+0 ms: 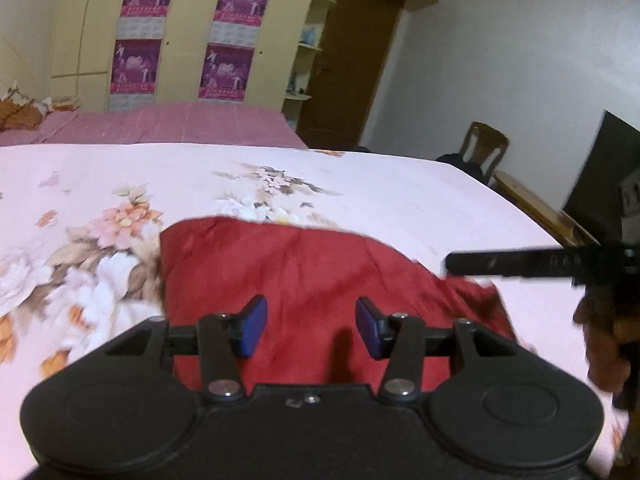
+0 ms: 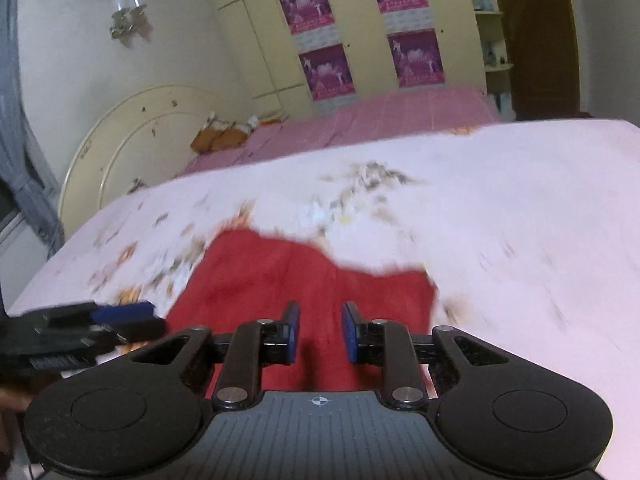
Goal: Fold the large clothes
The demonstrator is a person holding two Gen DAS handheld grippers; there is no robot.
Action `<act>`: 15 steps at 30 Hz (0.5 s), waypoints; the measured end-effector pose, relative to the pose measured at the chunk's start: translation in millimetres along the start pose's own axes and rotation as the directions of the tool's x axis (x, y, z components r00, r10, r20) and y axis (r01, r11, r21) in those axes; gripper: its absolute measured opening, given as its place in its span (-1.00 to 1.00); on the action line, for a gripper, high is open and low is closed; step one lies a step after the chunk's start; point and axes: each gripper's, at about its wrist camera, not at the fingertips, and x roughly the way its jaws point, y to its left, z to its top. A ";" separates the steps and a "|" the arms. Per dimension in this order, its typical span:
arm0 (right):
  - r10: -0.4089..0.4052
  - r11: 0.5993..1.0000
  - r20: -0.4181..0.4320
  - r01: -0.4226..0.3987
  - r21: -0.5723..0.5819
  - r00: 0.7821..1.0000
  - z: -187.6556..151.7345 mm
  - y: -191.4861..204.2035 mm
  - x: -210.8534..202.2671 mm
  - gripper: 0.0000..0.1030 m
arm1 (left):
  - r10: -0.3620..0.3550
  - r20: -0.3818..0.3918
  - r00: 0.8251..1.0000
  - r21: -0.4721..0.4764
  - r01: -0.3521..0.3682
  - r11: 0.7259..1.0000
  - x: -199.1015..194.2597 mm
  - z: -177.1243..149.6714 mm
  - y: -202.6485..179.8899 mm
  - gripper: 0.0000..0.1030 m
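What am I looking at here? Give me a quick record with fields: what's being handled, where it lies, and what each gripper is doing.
item: red garment, lying spread and wrinkled
surface: bed with pink floral sheet
left gripper: open, holding nothing, over the garment's near part
right gripper: open with a narrower gap, holding nothing, over the garment
background: cream wardrobe with purple posters, brown door, wooden chair
image quality: right wrist view blurred

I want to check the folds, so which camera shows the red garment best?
The left wrist view: the red garment is sharper there, creases and far edge visible. The right wrist view shows it blurred by motion, only its rough outline.
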 end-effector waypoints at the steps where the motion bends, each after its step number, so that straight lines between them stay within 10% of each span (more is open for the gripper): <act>1: 0.001 1.000 -0.011 -0.001 -0.015 1.000 4.4 3.7 13.9 -0.55 | 0.002 -0.010 1.000 0.003 -0.002 1.000 12.8 5.1 -0.3 -0.08; 8: -0.066 0.998 -0.131 0.068 0.009 0.989 -15.3 -19.5 85.7 -0.55 | 0.054 -0.118 0.992 0.007 -0.053 0.999 62.8 2.5 0.7 -0.07; 15: -0.072 0.997 -0.091 0.074 0.024 0.993 -17.5 -22.2 66.3 -0.55 | 0.091 -0.129 0.987 0.071 -0.083 0.994 45.6 4.4 -14.0 -0.08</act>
